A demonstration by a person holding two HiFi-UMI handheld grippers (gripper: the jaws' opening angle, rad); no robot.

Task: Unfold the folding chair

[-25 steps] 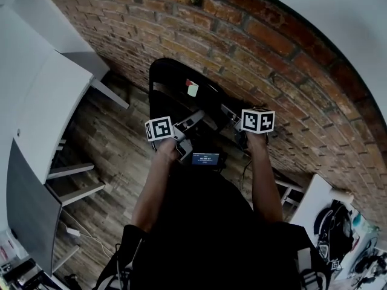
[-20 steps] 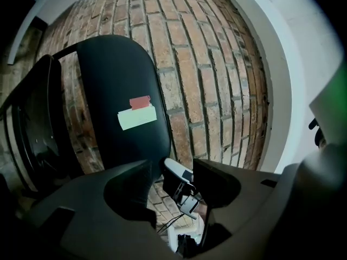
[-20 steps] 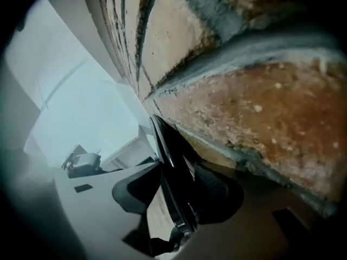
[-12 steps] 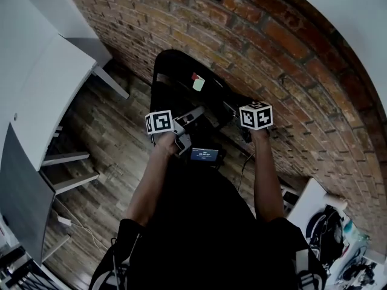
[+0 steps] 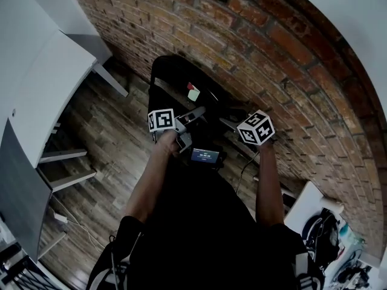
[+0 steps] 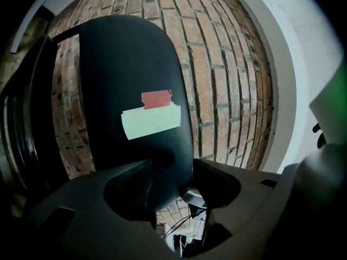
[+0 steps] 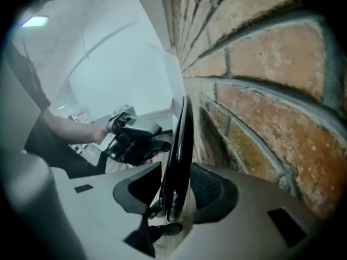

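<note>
The black folding chair [image 5: 175, 77] leans folded against the brick wall, with red and pale green tape [image 5: 193, 92] on its seat panel. My left gripper [image 5: 196, 115] holds the near edge of that panel. In the left gripper view the taped panel [image 6: 135, 80] comes down between the jaws of the left gripper [image 6: 172, 186], which are closed on its rim. My right gripper [image 5: 237, 121] is at the chair's right side by the wall. In the right gripper view the chair's thin black edge [image 7: 181, 140] stands edge-on between the pads of the right gripper [image 7: 174, 194].
The brick wall [image 5: 272, 53] runs right behind the chair. A white desk [image 5: 36, 83] and white shelf steps [image 5: 66, 168] stand at the left on the wooden floor [image 5: 115, 138]. A small lit screen [image 5: 204, 156] hangs on the person's chest. Clutter lies at the bottom right [image 5: 326, 234].
The right gripper has rolled, its marker cube tilting, and has shifted slightly down and to the right along the chair's side. The left gripper has hardly moved.
</note>
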